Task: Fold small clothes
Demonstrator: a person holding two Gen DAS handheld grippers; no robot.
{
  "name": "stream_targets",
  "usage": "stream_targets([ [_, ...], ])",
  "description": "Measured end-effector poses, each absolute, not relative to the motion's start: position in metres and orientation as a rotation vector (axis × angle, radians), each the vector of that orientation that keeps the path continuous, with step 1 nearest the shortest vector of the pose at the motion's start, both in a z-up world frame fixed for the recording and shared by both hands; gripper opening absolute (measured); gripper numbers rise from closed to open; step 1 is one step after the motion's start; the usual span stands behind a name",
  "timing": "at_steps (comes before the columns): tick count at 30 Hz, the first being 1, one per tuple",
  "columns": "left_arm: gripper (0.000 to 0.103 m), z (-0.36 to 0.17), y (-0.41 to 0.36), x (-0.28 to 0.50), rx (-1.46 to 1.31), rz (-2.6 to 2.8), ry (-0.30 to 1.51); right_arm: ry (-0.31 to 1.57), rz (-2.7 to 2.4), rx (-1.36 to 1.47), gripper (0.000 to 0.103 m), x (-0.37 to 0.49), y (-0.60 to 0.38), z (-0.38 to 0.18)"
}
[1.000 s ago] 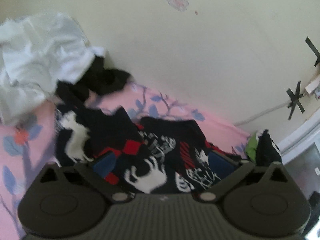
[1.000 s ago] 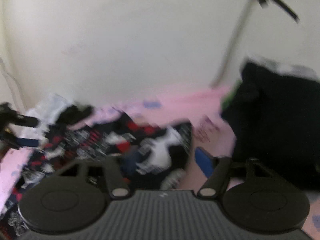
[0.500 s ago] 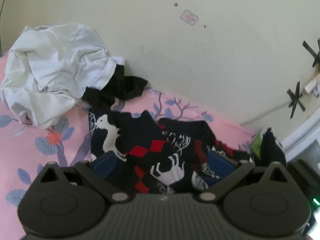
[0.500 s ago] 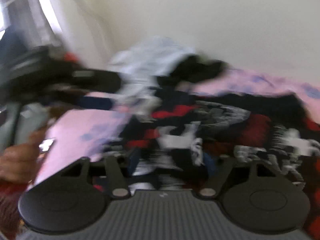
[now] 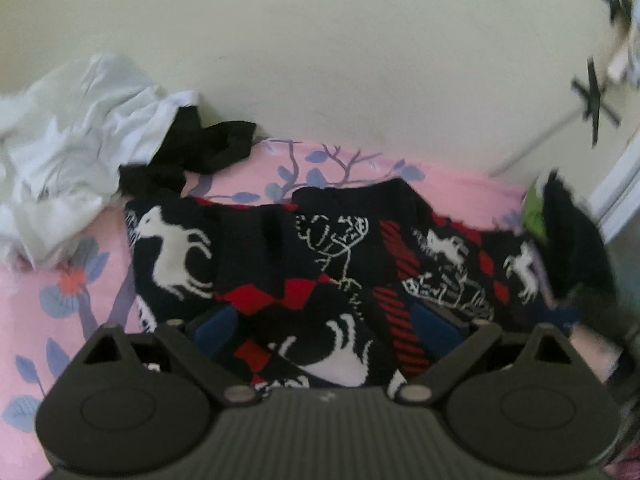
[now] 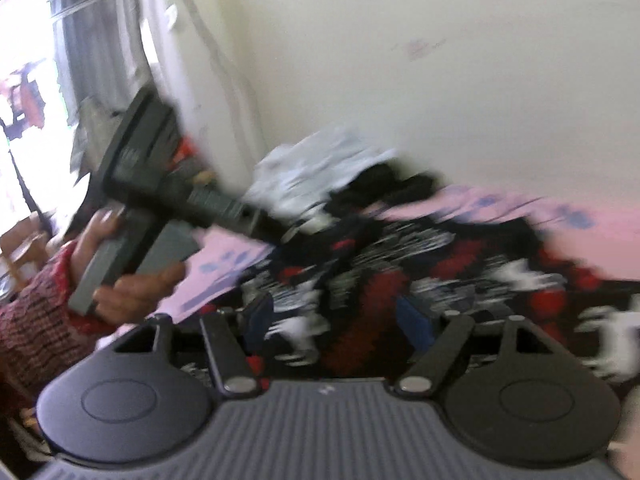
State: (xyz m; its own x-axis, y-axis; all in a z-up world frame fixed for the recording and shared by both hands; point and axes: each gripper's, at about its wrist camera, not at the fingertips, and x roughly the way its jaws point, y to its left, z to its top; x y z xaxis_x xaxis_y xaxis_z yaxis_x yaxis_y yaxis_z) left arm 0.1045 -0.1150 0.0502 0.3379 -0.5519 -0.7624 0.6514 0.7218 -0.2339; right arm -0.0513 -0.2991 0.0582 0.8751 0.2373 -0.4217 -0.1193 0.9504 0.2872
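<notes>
Both wrist views close over patterned garment [image 5: 320, 264]

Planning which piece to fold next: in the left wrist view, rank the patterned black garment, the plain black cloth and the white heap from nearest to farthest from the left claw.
1. Patterned black garment, directly under the left claw.
2. Plain black cloth, upper left, by the wall.
3. White heap, far left; too close to call against the black cloth.

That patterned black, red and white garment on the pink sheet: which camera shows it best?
The left wrist view. There the patterned garment is sharp, spread on the pink sheet, white animal figures readable. The right wrist view shows the same garment only as a motion-blurred smear, pattern unreadable.
</notes>
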Motion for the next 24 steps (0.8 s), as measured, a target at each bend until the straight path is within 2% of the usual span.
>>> stream_targets([
  [1,0.098,0.048,-0.123,0.102,0.161,-0.776,0.945,0.456,0.107,0.278,0.073,-0.056,-0.314,0.060],
  [3,0.078,0.038,-0.139,0.098,0.250,-0.753,0.952,0.452,-0.064,0.323,0.074,-0.062,-0.344,0.062],
  [4,0.057,0.035,-0.144,0.095,0.294,-0.727,0.938,0.467,-0.157,0.333,0.075,-0.061,-0.357,0.060],
  [5,0.041,0.034,-0.147,0.091,0.332,-0.703,0.898,0.487,-0.231,0.341,0.075,-0.060,-0.370,0.057],
  [6,0.030,0.036,-0.148,0.089,0.332,-0.711,0.881,0.513,-0.274,0.359,0.075,-0.059,-0.382,0.052],
  [7,0.007,0.041,-0.145,0.090,0.305,-0.719,0.875,0.543,-0.281,0.385,0.074,-0.057,-0.390,0.045],
  [9,0.008,0.054,-0.136,0.094,0.222,-0.733,0.851,0.611,-0.255,0.435,0.058,-0.048,-0.400,0.030],
  [11,0.008,0.067,-0.128,0.097,0.189,-0.693,0.785,0.603,-0.302,0.402,0.017,-0.044,-0.395,0.027],
  [12,0.008,0.074,-0.121,0.099,0.172,-0.673,0.746,0.562,-0.288,0.408,0.013,-0.046,-0.393,0.033],
  [15,0.008,0.089,-0.099,0.109,0.111,-0.588,0.656,0.427,-0.237,0.433,0.013,-0.044,-0.383,0.054],
  [18,0.008,0.093,-0.072,0.122,0.050,-0.478,0.611,0.447,-0.165,0.409,0.016,-0.020,-0.368,0.060],
  [19,0.008,0.091,-0.062,0.127,0.025,-0.448,0.612,0.468,-0.168,0.386,0.022,-0.012,-0.363,0.058],
  [20,0.008,0.087,-0.055,0.132,0.002,-0.435,0.626,0.478,-0.171,0.367,0.042,-0.006,-0.359,0.057],
  [21,0.008,0.082,-0.048,0.136,-0.016,-0.437,0.650,0.475,-0.175,0.359,0.050,-0.004,-0.356,0.055],
  [22,0.008,0.076,-0.043,0.138,-0.029,-0.453,0.678,0.468,-0.171,0.355,0.056,-0.003,-0.353,0.054],
  [24,0.008,0.065,-0.041,0.138,-0.029,-0.468,0.703,0.463,-0.129,0.342,0.056,-0.006,-0.342,0.052],
])
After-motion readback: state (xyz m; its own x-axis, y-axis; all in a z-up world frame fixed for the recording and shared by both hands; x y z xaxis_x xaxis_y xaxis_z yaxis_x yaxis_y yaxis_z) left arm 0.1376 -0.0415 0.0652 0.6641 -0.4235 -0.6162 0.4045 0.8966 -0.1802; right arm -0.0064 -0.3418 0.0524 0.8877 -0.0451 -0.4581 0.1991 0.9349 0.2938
